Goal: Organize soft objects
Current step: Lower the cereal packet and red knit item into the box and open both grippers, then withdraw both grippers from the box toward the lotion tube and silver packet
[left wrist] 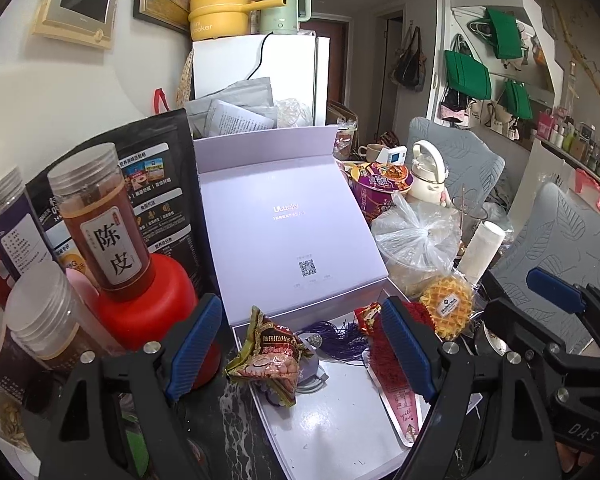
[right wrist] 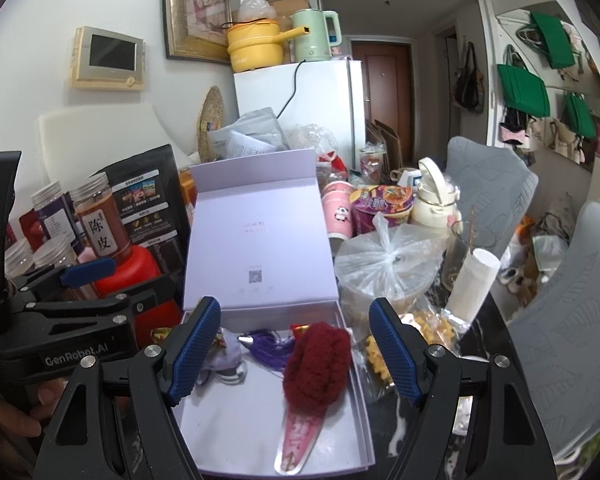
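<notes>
An open lavender box [left wrist: 332, 424] [right wrist: 240, 420] stands in front of both grippers, its lid [left wrist: 280, 208] upright. Inside lie a dark red fluffy flower [right wrist: 316, 360] [left wrist: 384, 356] in a pink cone wrapper, a purple tassel [right wrist: 268, 348] [left wrist: 336, 340] and a small lavender soft thing [right wrist: 224, 354]. A crinkled snack packet [left wrist: 268, 360] rests over the box's left rim. My left gripper [left wrist: 300, 348] hangs open just before the box with nothing between its fingers. My right gripper [right wrist: 296, 350] is open too, above the box's near part.
Jars [left wrist: 100, 220], a red bottle [left wrist: 148, 304] and a black pouch [left wrist: 156, 176] crowd the left. On the right sit a waffle packet [left wrist: 448, 304], a tied plastic bag [right wrist: 388, 268], a noodle cup [right wrist: 380, 208], a paper roll [right wrist: 474, 284] and grey chairs [right wrist: 572, 340].
</notes>
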